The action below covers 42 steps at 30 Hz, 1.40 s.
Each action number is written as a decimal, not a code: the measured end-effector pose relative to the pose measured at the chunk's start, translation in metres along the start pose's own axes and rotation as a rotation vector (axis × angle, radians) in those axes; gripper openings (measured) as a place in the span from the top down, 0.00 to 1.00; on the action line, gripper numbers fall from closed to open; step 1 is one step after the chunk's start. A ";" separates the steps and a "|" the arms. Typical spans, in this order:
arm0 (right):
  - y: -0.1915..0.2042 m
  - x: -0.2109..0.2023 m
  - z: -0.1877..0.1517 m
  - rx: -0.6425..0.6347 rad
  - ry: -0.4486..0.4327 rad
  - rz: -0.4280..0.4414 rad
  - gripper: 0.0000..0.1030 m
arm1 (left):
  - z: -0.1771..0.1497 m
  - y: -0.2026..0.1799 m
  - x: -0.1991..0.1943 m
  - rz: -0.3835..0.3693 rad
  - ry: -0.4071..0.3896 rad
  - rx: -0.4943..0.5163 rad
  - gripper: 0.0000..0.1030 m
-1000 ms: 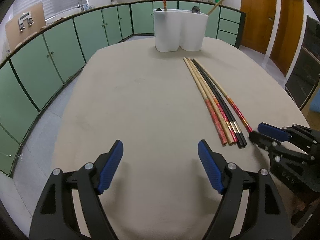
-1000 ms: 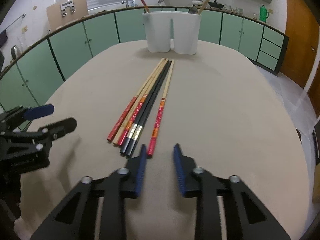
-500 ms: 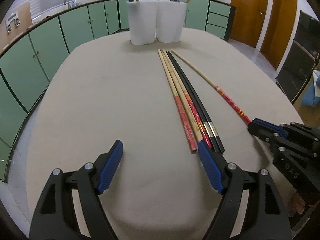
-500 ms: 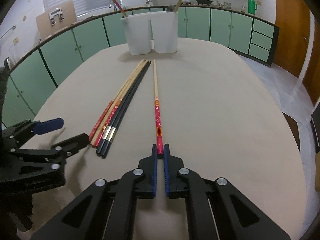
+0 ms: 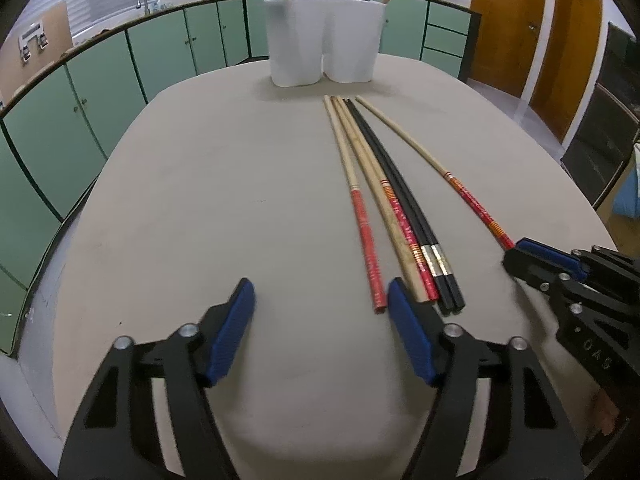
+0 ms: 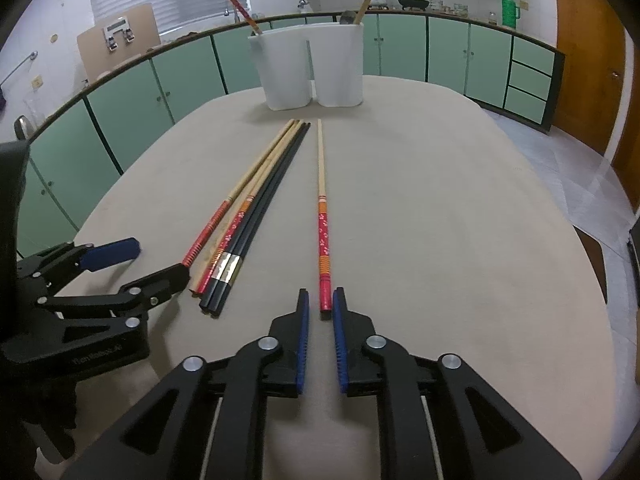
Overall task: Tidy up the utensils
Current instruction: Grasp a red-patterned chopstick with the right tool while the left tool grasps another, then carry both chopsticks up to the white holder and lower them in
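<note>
My right gripper [image 6: 320, 312] has reopened narrowly around the lone chopstick [image 6: 323, 220], now pulled aside from the bundle [image 6: 248, 208]; my left gripper [image 5: 320, 312], empty, is closing.

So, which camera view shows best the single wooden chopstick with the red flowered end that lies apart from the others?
The right wrist view: the single wooden chopstick with the red flowered end runs straight up the middle, pattern clear. In the left wrist view it lies slanted at the right, pattern unclear.

Matt cloth-covered table [image 5: 192, 184]; glossy lacquered wooden chopsticks [image 5: 404, 216].
</note>
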State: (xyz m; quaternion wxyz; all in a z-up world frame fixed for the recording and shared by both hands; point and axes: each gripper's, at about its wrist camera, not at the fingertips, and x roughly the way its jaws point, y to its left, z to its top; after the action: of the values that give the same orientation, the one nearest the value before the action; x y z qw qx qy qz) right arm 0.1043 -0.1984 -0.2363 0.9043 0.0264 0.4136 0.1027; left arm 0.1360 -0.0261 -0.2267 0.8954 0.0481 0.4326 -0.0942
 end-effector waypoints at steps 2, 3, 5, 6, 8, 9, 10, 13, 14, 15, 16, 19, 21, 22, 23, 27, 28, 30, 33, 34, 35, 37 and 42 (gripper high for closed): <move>0.001 0.002 0.001 -0.004 0.004 0.000 0.86 | 0.000 -0.003 -0.001 -0.009 -0.004 0.009 0.49; 0.001 0.002 0.002 -0.008 0.006 -0.002 0.86 | 0.000 -0.005 -0.001 -0.012 -0.006 0.014 0.55; 0.002 0.003 0.002 -0.010 0.006 -0.002 0.89 | 0.000 -0.007 -0.001 -0.019 -0.011 0.023 0.67; 0.001 0.002 0.002 -0.008 0.007 0.001 0.93 | 0.001 -0.008 -0.001 -0.019 -0.012 0.027 0.75; 0.000 0.002 0.001 0.000 0.007 0.010 0.94 | 0.001 -0.010 -0.001 -0.028 -0.012 0.034 0.87; 0.000 0.002 0.001 0.002 0.007 0.010 0.94 | 0.001 -0.010 -0.001 -0.037 -0.012 0.034 0.93; 0.000 0.001 0.001 0.001 0.006 0.009 0.94 | 0.001 -0.012 -0.001 -0.041 -0.011 0.034 0.94; 0.001 -0.002 0.001 -0.004 0.003 0.012 0.94 | 0.001 -0.012 -0.001 -0.042 -0.012 0.030 0.95; 0.001 -0.004 0.002 -0.006 -0.001 0.012 0.94 | 0.001 -0.011 -0.002 -0.050 -0.013 0.021 0.95; 0.001 -0.006 0.003 -0.006 -0.005 0.013 0.94 | 0.002 -0.010 -0.003 -0.053 -0.014 0.017 0.95; 0.000 -0.009 0.004 -0.006 -0.012 0.016 0.94 | 0.002 -0.009 -0.006 -0.054 -0.020 0.011 0.95; -0.001 -0.023 0.011 -0.010 -0.044 0.021 0.94 | 0.007 -0.004 -0.016 -0.051 -0.045 0.004 0.95; -0.002 -0.032 0.017 -0.013 -0.064 0.023 0.94 | 0.013 -0.001 -0.029 -0.049 -0.075 -0.002 0.95; -0.003 -0.035 0.019 -0.013 -0.073 0.026 0.94 | 0.016 0.001 -0.034 -0.048 -0.087 -0.004 0.95; -0.004 -0.042 0.024 -0.014 -0.090 0.027 0.94 | 0.020 0.002 -0.042 -0.047 -0.105 -0.006 0.95; -0.006 -0.061 0.040 -0.011 -0.138 0.039 0.94 | 0.036 0.006 -0.066 -0.042 -0.166 -0.009 0.95; -0.007 -0.066 0.045 -0.012 -0.151 0.041 0.94 | 0.041 0.007 -0.073 -0.043 -0.186 -0.011 0.95; -0.007 -0.077 0.057 -0.017 -0.182 0.045 0.94 | 0.050 0.010 -0.082 -0.044 -0.215 -0.013 0.95; -0.008 -0.090 0.075 -0.027 -0.224 0.056 0.94 | 0.063 0.012 -0.098 -0.046 -0.265 -0.011 0.95; -0.008 -0.094 0.080 -0.028 -0.234 0.060 0.94 | 0.067 0.013 -0.103 -0.047 -0.279 -0.011 0.95; -0.008 -0.098 0.087 -0.029 -0.248 0.067 0.94 | 0.074 0.014 -0.109 -0.050 -0.300 -0.010 0.95; -0.008 -0.104 0.099 -0.032 -0.268 0.079 0.94 | 0.082 0.015 -0.117 -0.053 -0.324 -0.005 0.95; -0.008 -0.115 0.131 -0.044 -0.295 0.099 0.94 | 0.103 0.015 -0.134 -0.064 -0.379 0.015 0.95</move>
State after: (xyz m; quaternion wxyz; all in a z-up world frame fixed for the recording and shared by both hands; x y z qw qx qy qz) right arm 0.1315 -0.2249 -0.0660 0.9494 0.0416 0.2719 0.1515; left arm 0.1366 -0.0118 -0.0573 0.9570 0.0226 0.2566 -0.1331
